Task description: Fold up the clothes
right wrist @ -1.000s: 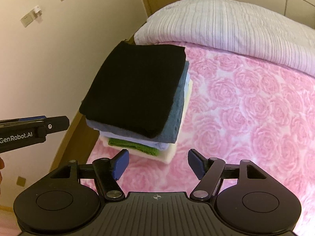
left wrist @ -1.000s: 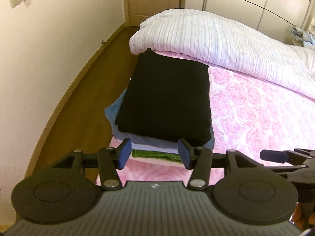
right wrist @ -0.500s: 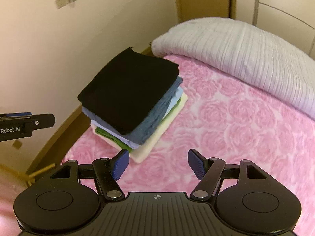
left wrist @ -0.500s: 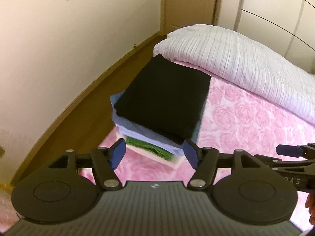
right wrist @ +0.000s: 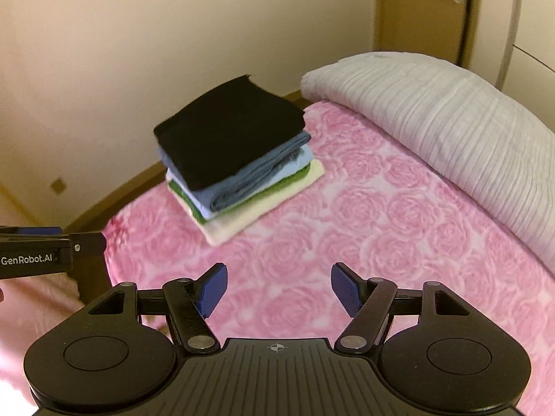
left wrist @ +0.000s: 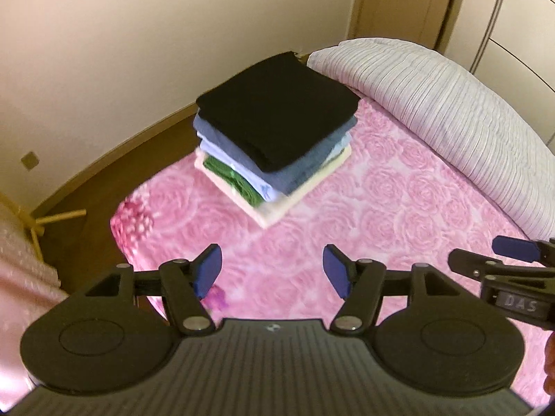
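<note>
Both the left gripper (left wrist: 272,272) and right gripper (right wrist: 279,289), released and empty, have been drawn back from the folded stack (left wrist: 277,128) at twelve o'clock, suggesting stacking is finished.

A home bedroom: bed (left wrist: 399,208), quilt (left wrist: 451,111), wardrobe (left wrist: 520,17).

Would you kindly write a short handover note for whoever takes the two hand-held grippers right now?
Left hand-held gripper: open, holding nothing.
Right hand-held gripper: open, holding nothing.
Both are clear of the stack of folded clothes, which sits near the corner of the pink rose blanket, beside the striped duvet.
Done: black piece folded and on top.
Left: no unfolded clothes are in view; look around for more.
</note>
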`<action>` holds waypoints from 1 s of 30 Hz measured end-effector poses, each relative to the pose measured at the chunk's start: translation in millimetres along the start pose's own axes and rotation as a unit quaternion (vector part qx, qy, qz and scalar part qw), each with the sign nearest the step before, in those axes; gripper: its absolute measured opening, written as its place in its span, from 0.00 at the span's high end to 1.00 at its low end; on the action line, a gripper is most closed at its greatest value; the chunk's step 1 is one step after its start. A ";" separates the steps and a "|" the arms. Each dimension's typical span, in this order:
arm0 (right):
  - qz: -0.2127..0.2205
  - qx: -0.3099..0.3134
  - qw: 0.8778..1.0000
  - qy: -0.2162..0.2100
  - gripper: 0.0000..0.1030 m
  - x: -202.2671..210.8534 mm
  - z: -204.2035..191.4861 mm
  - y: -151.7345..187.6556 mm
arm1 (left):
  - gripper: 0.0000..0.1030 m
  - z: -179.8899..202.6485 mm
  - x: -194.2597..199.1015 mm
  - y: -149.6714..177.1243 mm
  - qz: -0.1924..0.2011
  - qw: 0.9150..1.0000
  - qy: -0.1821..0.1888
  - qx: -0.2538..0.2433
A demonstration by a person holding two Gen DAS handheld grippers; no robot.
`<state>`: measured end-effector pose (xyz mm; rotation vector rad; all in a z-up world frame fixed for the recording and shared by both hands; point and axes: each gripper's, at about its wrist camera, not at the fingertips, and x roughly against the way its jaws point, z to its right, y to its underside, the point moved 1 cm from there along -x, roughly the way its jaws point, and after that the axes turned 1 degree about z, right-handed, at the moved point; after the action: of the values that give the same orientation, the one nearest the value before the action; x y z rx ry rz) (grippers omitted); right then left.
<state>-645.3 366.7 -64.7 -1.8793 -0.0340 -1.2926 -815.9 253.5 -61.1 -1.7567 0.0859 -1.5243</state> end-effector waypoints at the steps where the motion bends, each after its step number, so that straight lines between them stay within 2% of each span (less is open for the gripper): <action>1: -0.003 0.006 1.000 -0.002 0.32 1.4 4.8 1.9 | 0.41 6.0 2.8 3.0 0.001 1.000 -0.003 0.004; 5: -0.020 0.019 1.000 -0.014 0.32 1.8 25.1 5.2 | 0.41 29.3 13.7 14.5 0.004 1.000 -0.014 0.019; 12: -0.041 0.050 0.998 -0.026 0.32 -8.7 45.8 5.4 | 0.41 47.2 21.7 24.3 0.001 0.998 -0.041 0.055; 19: -0.054 0.073 0.995 -0.036 0.32 -26.1 61.1 0.3 | 0.41 67.1 8.3 26.8 -0.023 0.995 -0.056 0.078; 30: -0.074 0.085 0.993 -0.038 0.32 -51.3 91.3 -12.7 | 0.41 101.9 -23.8 11.1 -0.042 0.992 -0.072 0.096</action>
<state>-605.7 454.3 -108.1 -1.8057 -0.3190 -1.2740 -729.9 310.2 -83.1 -1.7269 -0.2025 -1.4085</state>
